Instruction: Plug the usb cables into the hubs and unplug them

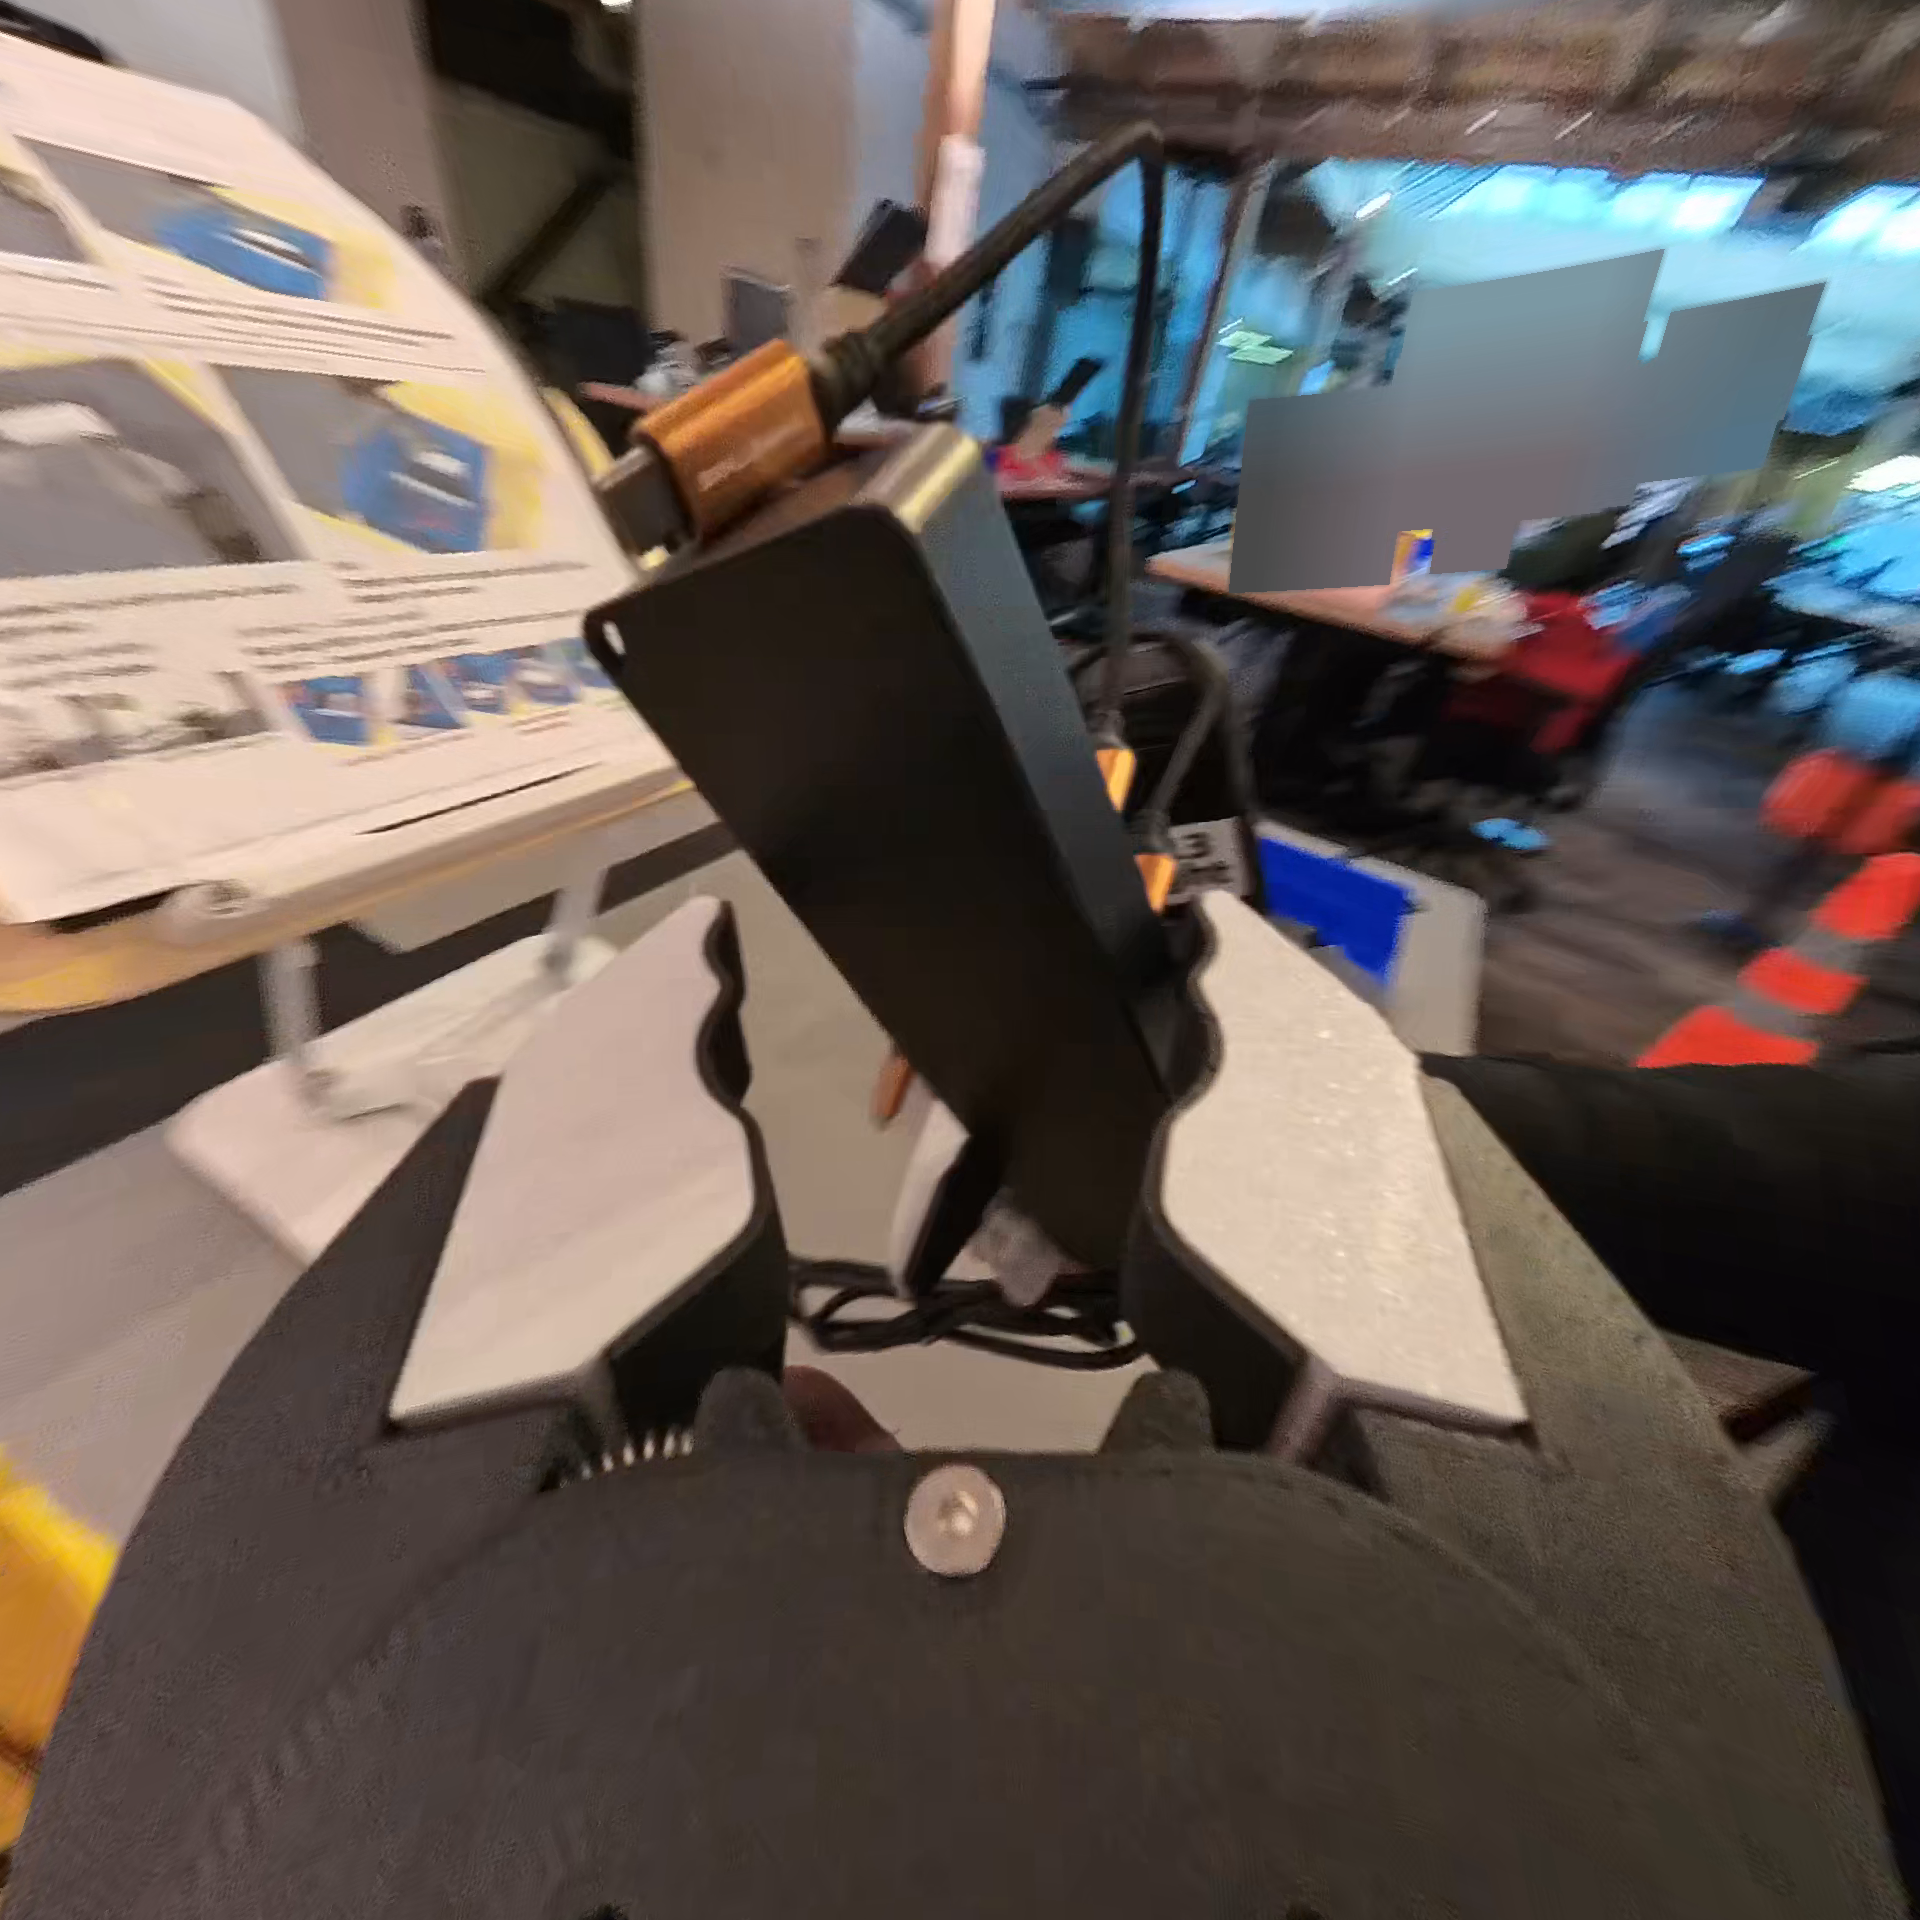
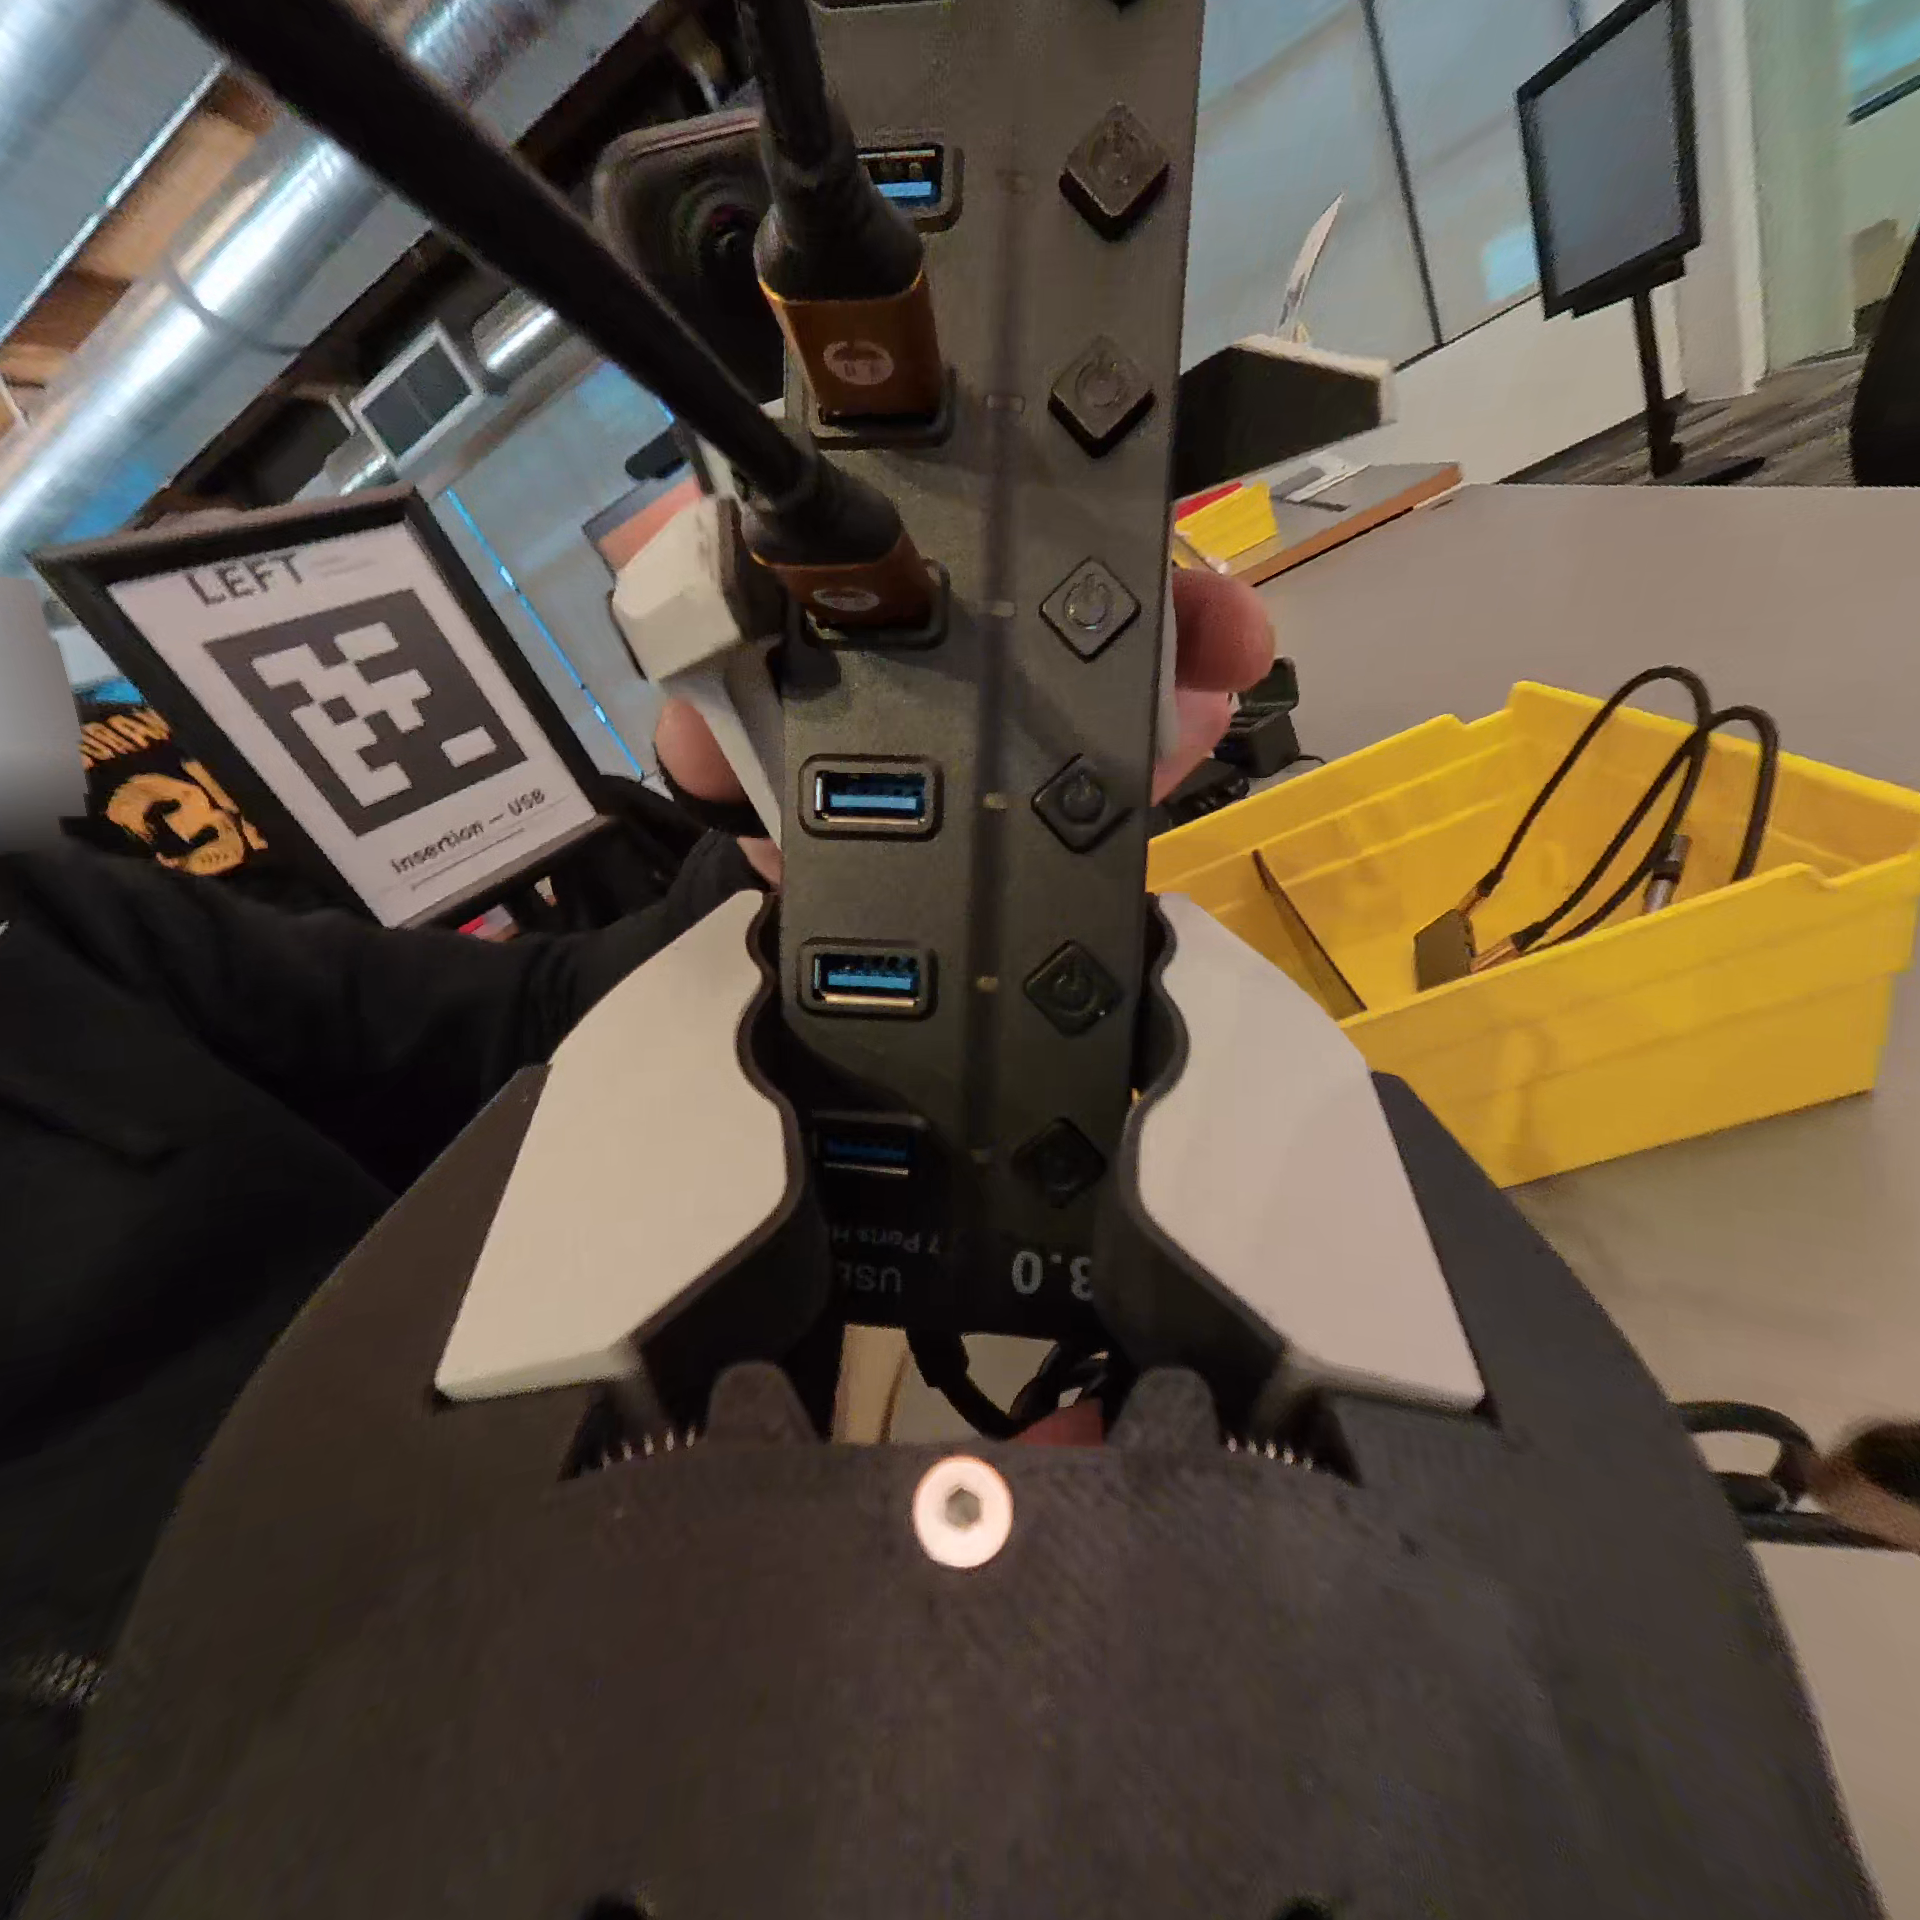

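A black multi-port USB hub (image 2: 997, 727) stands upright between my right gripper's (image 2: 961, 935) fingers, which are shut on its sides near the lower end. Two orange-sleeved USB plugs (image 2: 862, 353) (image 2: 862, 587) sit in its upper ports, and several blue ports below are empty. My left gripper (image 1: 961, 966) reaches around the hub's back (image 1: 883, 831). Its jaws are apart: the hub leans on the right finger, with a gap at the left one. Its white finger (image 2: 675, 613) shows beside the hub. Another orange plug (image 1: 738, 442) shows past the hub's far end.
A yellow bin (image 2: 1558, 1060) with a short black cable (image 2: 1621, 790) stands on the grey table (image 2: 1558, 582) to the right. A framed marker sign (image 2: 343, 707) is at the left. A poster board on a stand (image 1: 260, 520) and orange cones (image 1: 1818, 966) are beyond. My hands' fingertips stand some 7 centimetres from each other.
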A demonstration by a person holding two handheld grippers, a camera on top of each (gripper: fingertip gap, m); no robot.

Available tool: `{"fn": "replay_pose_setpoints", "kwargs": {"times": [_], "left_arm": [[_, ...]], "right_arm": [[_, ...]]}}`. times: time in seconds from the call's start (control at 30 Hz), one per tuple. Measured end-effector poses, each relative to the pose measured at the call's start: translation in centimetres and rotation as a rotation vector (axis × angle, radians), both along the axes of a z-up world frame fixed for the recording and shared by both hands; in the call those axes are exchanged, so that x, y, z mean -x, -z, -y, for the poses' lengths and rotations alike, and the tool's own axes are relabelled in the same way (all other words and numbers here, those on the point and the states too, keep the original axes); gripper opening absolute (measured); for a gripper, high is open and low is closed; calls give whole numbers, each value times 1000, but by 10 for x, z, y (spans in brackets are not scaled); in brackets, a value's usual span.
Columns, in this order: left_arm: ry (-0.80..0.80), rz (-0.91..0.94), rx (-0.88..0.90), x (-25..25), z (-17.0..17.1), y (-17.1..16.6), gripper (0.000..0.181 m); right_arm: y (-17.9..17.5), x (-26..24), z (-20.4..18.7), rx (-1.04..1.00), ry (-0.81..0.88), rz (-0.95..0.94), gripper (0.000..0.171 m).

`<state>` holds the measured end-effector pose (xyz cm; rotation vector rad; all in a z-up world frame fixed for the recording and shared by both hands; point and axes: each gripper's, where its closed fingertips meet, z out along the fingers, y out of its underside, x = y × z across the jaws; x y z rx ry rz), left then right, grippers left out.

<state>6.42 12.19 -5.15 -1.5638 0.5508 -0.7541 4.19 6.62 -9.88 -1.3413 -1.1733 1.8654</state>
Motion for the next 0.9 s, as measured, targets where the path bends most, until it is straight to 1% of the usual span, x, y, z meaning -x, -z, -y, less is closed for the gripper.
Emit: {"fn": "replay_pose_setpoints", "kwargs": {"times": [0.03,0.07,0.17,0.27,0.47,0.57,0.67,0.77,0.9], "left_arm": [[65,46,3,-4,6,-2,71],[121,82,5,-8,12,-5,66],[207,136,-17,-12,24,-11,60],[204,134,-37,-14,27,-12,59],[161,99,-102,-17,28,-16,58],[171,104,-130,-22,33,-19,58],[172,99,-124,-26,34,-21,59],[185,63,-147,-27,37,-18,59],[153,80,-160,-24,37,-24,57]], "right_arm": [[1,0,4,-17,-26,3,63],[1,-1,11,-31,-63,-1,63],[-1,-4,20,-52,-116,-32,63],[0,-3,21,-73,-116,-32,63],[-1,-5,11,-135,-44,-12,63],[-2,-8,18,-178,-78,-8,63],[-4,-8,22,-164,-97,-31,63],[1,-5,27,-179,-112,6,63],[-7,-4,22,-153,-79,-13,64]]}}
